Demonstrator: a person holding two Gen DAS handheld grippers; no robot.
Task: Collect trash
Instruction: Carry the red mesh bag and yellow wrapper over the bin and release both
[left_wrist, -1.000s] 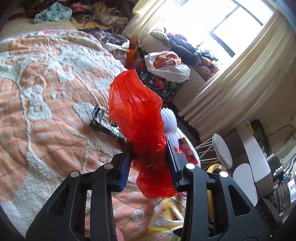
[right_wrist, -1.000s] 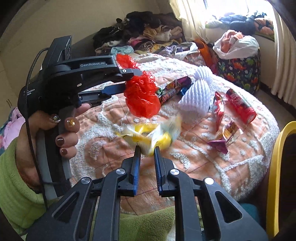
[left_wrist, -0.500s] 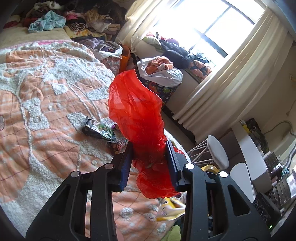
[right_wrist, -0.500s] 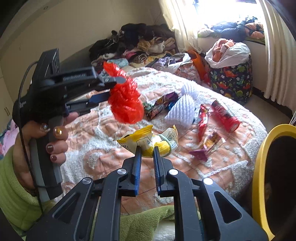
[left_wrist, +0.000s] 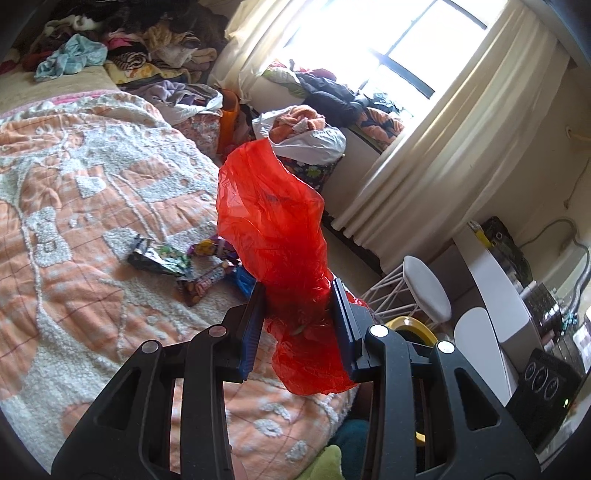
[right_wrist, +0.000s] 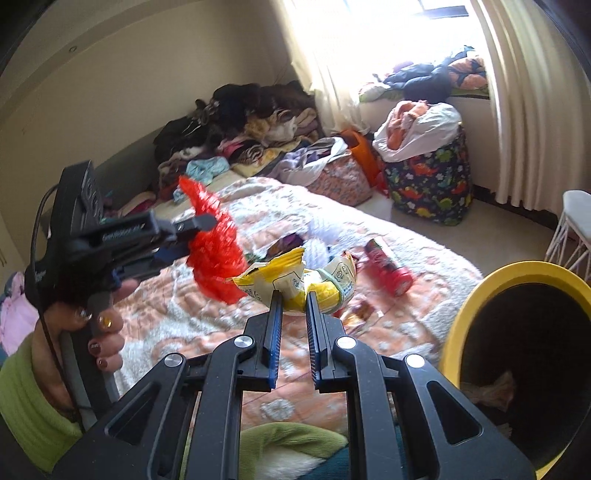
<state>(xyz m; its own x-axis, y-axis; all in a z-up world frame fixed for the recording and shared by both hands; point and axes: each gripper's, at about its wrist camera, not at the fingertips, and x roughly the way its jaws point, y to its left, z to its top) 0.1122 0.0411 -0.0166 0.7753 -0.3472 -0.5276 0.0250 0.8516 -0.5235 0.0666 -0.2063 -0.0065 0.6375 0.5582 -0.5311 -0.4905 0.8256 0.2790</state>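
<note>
Left wrist view: the left hand-held gripper (left_wrist: 297, 321) is clamped on a crumpled red plastic bag (left_wrist: 273, 236), which stands up past the pads and hangs below them, clear of the bed (left_wrist: 74, 221) with its orange and white tufted bedspread. Dark crinkled snack wrappers (left_wrist: 159, 256) lie on the bedspread beyond, towards the bed's far edge.

Right wrist view: the right hand-held gripper (right_wrist: 293, 299) has its pads pinched close on a yellow and white crumpled snack packet (right_wrist: 295, 277), held in the air over the bed's near edge. A red cylindrical can (right_wrist: 388, 269) lies on its side further in. The yellow-rimmed round bin (right_wrist: 517, 273) stands just off the bed's near right corner, to the right of this hand-held gripper and nearer it than the left one, so the packet probably goes in first.
</note>
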